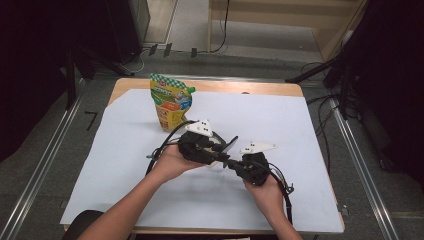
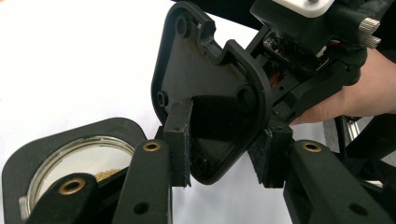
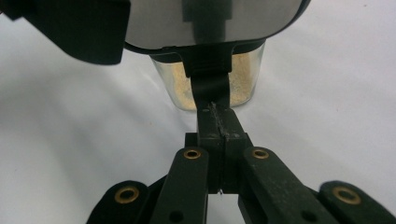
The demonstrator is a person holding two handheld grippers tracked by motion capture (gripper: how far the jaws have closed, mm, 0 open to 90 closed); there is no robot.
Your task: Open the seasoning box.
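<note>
Prying open a small glass jar [image 3: 210, 88] is the work in hand, judging by the grips. The jar is held just over the middle of the table, a little toward the near edge, between the two tools. The left hand-held gripper [image 2: 225, 154] has its jaws partly closed on the jar's black flip lid [image 2: 210, 93], one pad on each face, and the lid stands swung up from the round glass mouth. The right hand-held gripper [image 3: 219, 126] has its jaws pressed fully together on a thin black tab [image 3: 212, 100] that runs down from the jar's collar. Pale yellow grains [image 3: 243, 79] lie inside. To do this well, the right grip should probably hold the tab steady and keep the jar's mouth tilted up so nothing spills. The left should swing the lid along its hinge rather than pull it sideways, since the tab is a narrow hold and could slip or twist. Around this is a dim room with a grey floor [image 1: 50, 150], cables [image 1: 320, 100] and light wooden furniture [image 1: 280, 20] beyond. The wooden table [image 1: 200, 86] is covered by a pale blue sheet [image 1: 125, 165]. A green and yellow stand-up pouch [image 1: 171, 101] stands upright near the far edge, toward the far left corner, well apart from the jar.
</note>
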